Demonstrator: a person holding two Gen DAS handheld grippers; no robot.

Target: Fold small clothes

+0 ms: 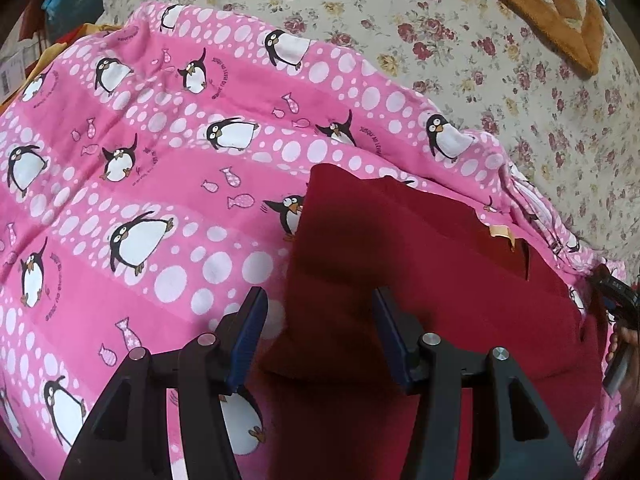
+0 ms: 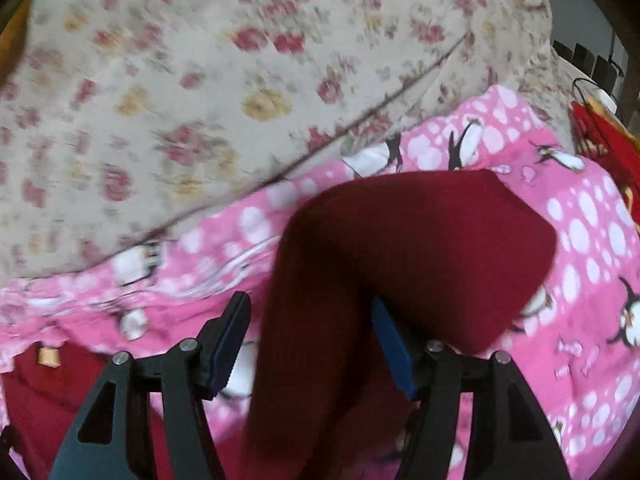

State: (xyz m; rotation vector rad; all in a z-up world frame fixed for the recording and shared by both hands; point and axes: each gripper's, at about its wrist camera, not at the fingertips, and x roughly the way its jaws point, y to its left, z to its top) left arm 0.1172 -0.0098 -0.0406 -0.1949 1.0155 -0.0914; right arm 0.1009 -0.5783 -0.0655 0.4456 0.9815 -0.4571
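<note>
Dark red garment (image 1: 420, 264) lies partly folded on a pink penguin blanket (image 1: 140, 160), long axis running toward the floral sheet (image 1: 480, 40). Tan label (image 1: 500, 234) unreadable. L gripper (image 1: 318, 320) jaws apart, empty; R gripper (image 2: 310, 324) jaws apart w/ a raised fold between (contact unclear).

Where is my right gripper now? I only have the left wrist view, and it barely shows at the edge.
Observer: Over the dark red garment; a fold of it runs between the right gripper jaws, which stand apart.
Operator: Clamped?
Observer: No. The cloth lies against one finger, with a gap at the other.
Operator: What's beyond it?
Observer: A red patterned cloth at the far edge of the pink penguin sheet.
</note>
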